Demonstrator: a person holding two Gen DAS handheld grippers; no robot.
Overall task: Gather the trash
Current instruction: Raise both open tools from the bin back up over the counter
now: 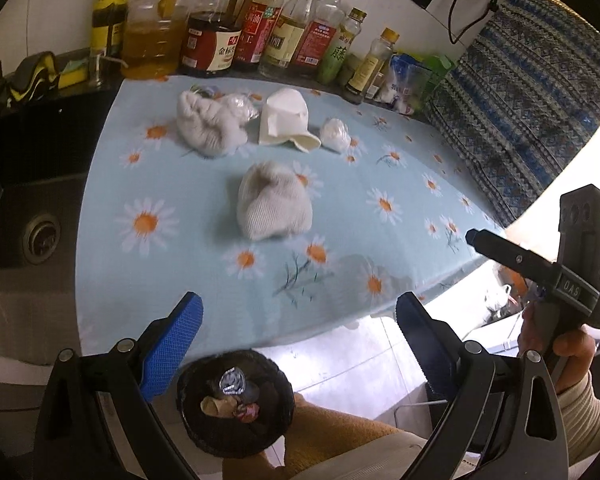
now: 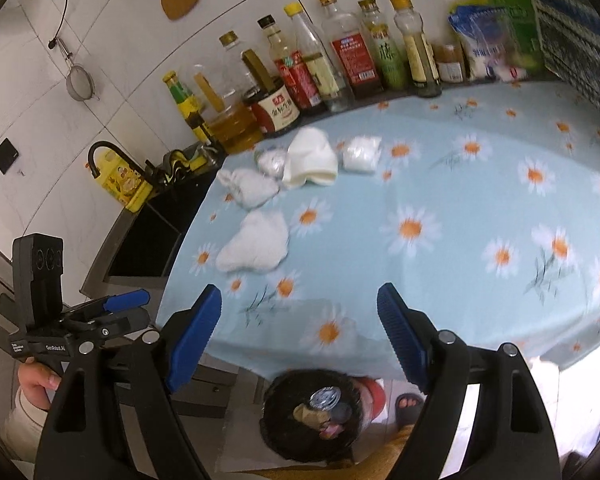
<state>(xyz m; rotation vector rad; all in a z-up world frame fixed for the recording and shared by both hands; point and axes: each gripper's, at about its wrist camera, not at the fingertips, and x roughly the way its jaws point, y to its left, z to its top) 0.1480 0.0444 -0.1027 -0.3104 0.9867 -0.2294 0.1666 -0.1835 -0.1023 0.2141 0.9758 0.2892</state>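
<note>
Both the left gripper (image 1: pixel 300 344) and the right gripper (image 2: pixel 300 332) are wide open and empty above the trash bin (image 1: pixel 236 404), while the nearest crumpled tissue (image 1: pixel 274 205), beyond the bin on the flowered tablecloth (image 1: pixel 380 168), looks soft and light, easy to pinch at its puffy middle.

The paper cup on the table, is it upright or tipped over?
Tipped over. The cup lies on its side on the tablecloth, its crushed rim toward the table's near edge; the right wrist view shows it lying down too.
</note>
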